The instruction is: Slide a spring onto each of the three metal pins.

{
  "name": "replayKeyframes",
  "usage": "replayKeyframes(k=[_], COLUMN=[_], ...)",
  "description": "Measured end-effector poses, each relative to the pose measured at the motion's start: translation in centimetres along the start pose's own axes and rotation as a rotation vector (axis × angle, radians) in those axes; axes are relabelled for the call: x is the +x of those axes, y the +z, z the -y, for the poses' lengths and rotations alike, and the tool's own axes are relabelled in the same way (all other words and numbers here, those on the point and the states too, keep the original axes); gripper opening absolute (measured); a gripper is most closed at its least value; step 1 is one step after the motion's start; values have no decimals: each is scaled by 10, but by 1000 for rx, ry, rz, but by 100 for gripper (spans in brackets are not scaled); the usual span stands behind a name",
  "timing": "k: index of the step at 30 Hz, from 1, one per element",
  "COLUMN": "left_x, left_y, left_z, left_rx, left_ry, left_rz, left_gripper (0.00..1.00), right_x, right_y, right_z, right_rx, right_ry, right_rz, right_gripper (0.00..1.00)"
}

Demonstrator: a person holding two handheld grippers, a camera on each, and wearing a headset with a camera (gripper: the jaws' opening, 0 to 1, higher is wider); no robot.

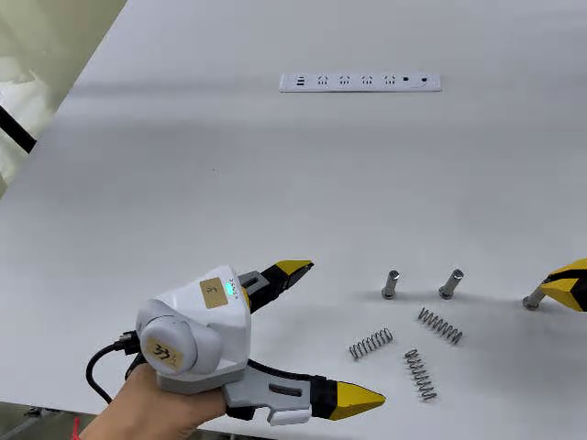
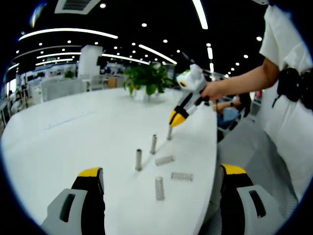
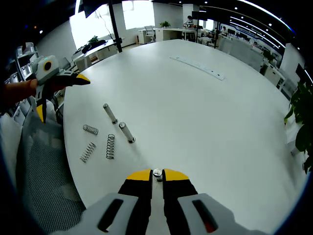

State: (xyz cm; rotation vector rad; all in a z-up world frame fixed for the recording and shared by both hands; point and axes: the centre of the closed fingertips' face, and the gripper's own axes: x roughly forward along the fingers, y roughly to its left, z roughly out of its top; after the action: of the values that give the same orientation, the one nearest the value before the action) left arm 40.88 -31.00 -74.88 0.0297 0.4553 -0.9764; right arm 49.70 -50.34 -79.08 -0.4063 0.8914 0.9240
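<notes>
Three springs (image 1: 371,343) loose | right tongs (image 3: 157,174) grip pin (image 1: 532,300) (left tongs (image 1: 344,332) agape)

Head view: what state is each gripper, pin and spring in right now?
left gripper: open, empty.
right gripper: shut on third pin.
third pin: gripped, no spring on it.
left pin: standing, bare.
middle pin: standing, bare.
left spring: lying loose.
right spring: lying loose.
near spring: lying loose.
</notes>
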Motion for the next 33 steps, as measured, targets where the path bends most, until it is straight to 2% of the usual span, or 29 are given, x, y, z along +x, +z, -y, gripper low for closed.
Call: replayKeyframes(k=[19,33], left_x=[2,2], left_y=[0,1], left_z=[1,1], left_rx=[-1,1], left_ry=[-3,-6], left_rz=[1,4], left_gripper=[100,100], right_x=[2,3], right_y=[9,8], right_z=[-6,-5], right_rx=[9,4], right_ry=[7,7], right_rz=[33,27], right_gripper=[8,8])
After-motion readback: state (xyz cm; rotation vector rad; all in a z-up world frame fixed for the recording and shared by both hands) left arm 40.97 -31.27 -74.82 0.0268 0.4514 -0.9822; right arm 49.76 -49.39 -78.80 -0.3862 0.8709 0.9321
